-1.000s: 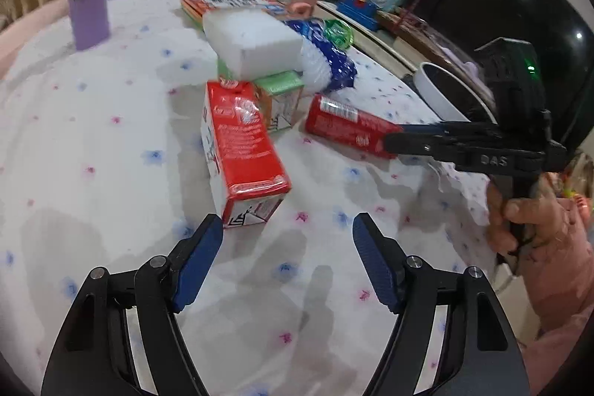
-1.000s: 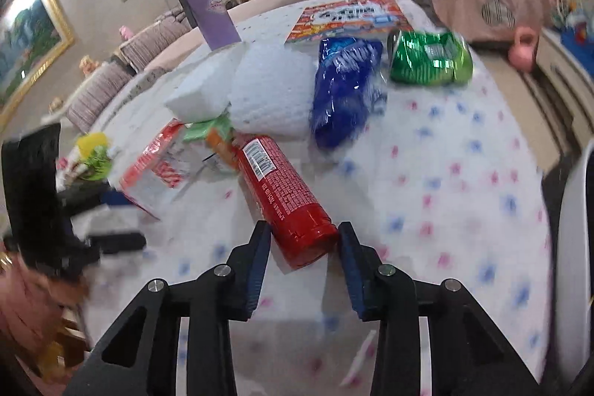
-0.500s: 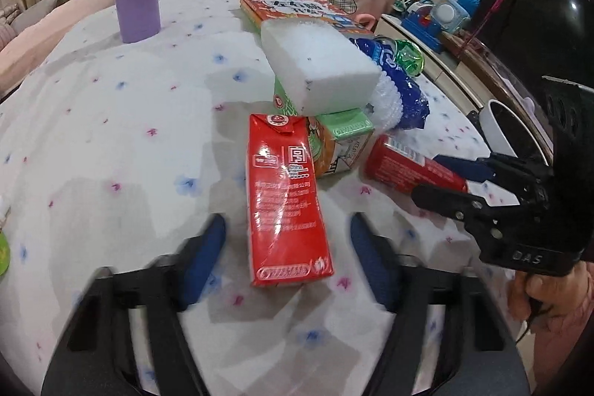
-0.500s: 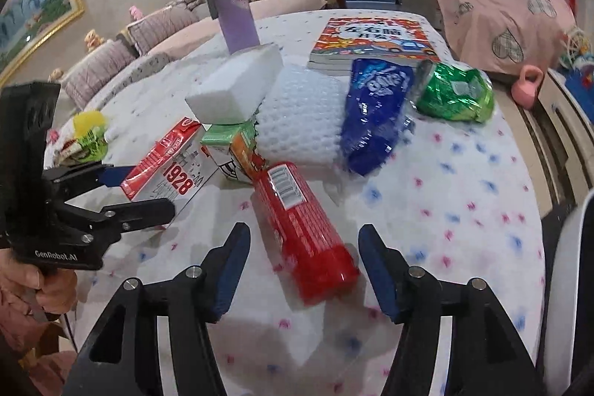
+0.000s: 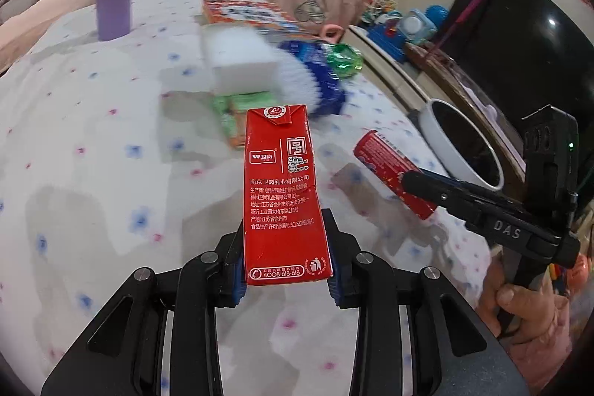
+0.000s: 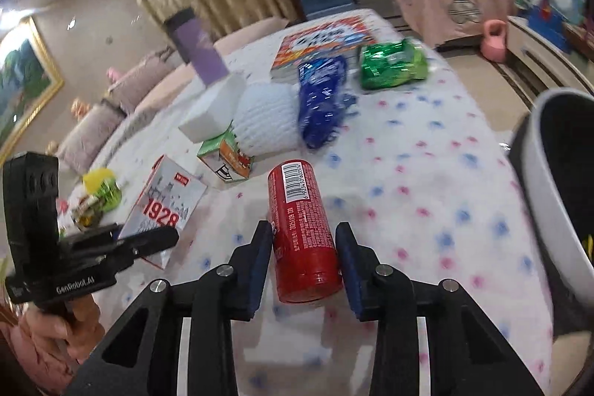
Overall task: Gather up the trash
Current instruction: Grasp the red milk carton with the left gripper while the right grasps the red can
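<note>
Left gripper (image 5: pixel 286 270) clamped on red carton (image 5: pixel 280 195), label "China", "4008-618-618"; right gripper (image 6: pixel 302 260) just closing, pinching red can (image 6: pixel 302 229), barcode visible.

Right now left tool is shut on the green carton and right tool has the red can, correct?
Not quite. The left tool is shut on the red carton, as the left wrist view shows; the green carton lies on the table. The right tool has the red can.

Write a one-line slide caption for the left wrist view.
Left gripper clamps the red rectangular milk carton above the white dotted tablecloth, beside the right gripper on a red cylindrical can.
</note>
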